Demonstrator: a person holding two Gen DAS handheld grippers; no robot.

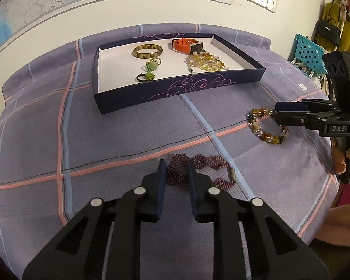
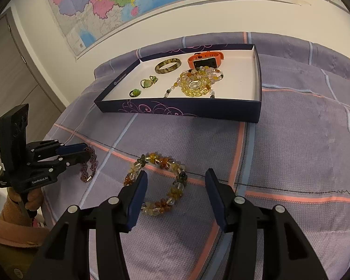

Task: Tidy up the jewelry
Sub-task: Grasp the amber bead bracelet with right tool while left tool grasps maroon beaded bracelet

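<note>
Jaws of the left gripper [image 1: 176,166] pinch the purple beaded bracelet [image 1: 212,170] on the bedspread [image 1: 105,140] — pickup step. Right gripper [image 2: 176,182] stands half open astride the amber bracelet [image 2: 157,182], gripping nothing. Next — lift toward the box [image 1: 175,93], likely gently.

1. The cloth-covered table [image 2: 303,140] lies bare on the right, from the near edge up to the box [image 2: 179,112]: a wide open lane.
2. The box stands far across the middle; its low walls bar a level approach, the top is open.
3. Inside the box, the right part of the floor is bare; the bangle [image 2: 168,66], watch [image 2: 205,61], bead heap [image 2: 196,82] and rings [image 2: 147,82] fill the left and middle.
4. Between the dark red bracelet [image 1: 198,170] on the left and the amber bracelet [image 2: 158,182], a strip of cloth is free.
5. The left hand-held gripper [image 2: 86,151] blocks the near left edge.
</note>
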